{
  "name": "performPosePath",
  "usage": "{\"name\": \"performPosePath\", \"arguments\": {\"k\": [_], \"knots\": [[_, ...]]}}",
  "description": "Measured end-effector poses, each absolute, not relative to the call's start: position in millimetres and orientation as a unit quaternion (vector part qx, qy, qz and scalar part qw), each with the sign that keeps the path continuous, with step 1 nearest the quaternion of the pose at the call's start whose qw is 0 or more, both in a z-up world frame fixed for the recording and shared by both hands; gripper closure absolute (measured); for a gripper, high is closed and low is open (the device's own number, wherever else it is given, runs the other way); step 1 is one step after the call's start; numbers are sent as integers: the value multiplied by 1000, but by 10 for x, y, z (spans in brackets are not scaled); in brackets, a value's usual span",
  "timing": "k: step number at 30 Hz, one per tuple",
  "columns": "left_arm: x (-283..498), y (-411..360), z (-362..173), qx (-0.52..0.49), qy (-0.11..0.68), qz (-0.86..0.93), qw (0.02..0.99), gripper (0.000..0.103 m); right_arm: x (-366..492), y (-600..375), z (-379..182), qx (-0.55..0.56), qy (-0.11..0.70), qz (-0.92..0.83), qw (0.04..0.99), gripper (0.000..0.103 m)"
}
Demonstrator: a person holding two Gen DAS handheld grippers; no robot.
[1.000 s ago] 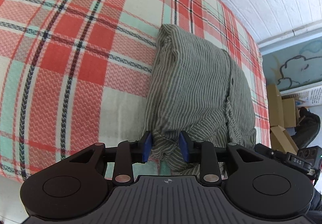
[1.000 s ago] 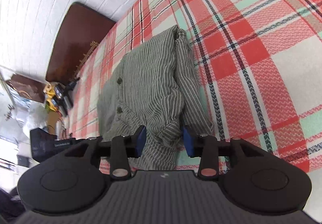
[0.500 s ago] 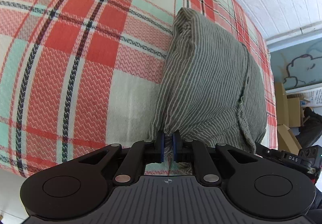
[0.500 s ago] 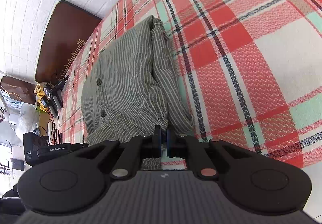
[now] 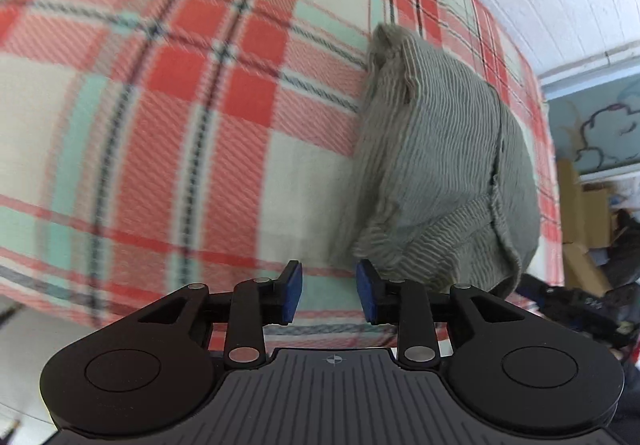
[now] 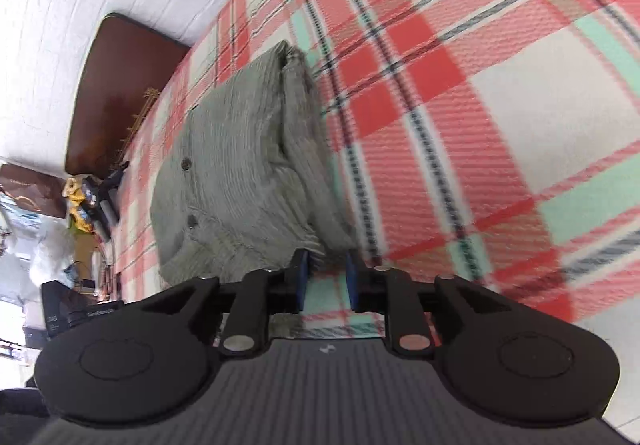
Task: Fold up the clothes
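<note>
Shirt [image 5: 440, 173]: grey-green, striped, lies as a folded bundle on the plaid cover [image 5: 160, 133], near the bed's near edge; buttons and placket face up in the right wrist view. Several layers are stacked, and the near hem is rumpled and loose.

Left gripper [image 5: 329, 295]: pads apart, nothing between them. It sits at the bundle's near left corner; the right pad is just beside the hem, and contact cannot be told.

Right gripper [image 6: 325, 279]: pads apart with a narrower gap, nothing clamped. It sits at the bundle's near right corner, with the hem just beyond the pads.

Pose: both tools are held low and near level, pointing away from the person across the bed and flanking the near edge of the bundle. Both views are motion-blurred.

Risks (judged):
- The loose near hem may spring open or slump with nothing pinning it, undoing the top fold.
- A pad brushing the hem may drag the top layer and skew the stack.
- The bundle lies close to the bed edge, so a pull toward the person could slide it off.
- The soft cover may wrinkle under the bundle and tilt it.

Stage: the scene fits either a finished fold or a pause between folds.
</note>
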State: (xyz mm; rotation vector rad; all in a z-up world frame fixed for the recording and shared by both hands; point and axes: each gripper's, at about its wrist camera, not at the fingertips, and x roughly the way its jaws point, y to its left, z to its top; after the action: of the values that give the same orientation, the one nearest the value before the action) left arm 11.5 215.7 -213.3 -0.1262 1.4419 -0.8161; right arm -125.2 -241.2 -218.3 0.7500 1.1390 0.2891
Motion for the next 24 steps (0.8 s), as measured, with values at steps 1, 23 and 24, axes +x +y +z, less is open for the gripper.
{"name": "performPosePath", "arguments": {"k": [1, 23, 24], "knots": [[144, 2183, -2006, -54, 626, -370, 684, 58, -1272, -2449, -2123, 347, 519, 131, 770, 82], [243, 1446, -1885, 0, 580, -441, 685, 57, -814, -2229, -1984, 339, 480, 146, 796, 97], [294, 1387, -1815, -2, 571, -448, 688, 56, -768, -2200, -1907, 339, 470, 159, 799, 97]]}}
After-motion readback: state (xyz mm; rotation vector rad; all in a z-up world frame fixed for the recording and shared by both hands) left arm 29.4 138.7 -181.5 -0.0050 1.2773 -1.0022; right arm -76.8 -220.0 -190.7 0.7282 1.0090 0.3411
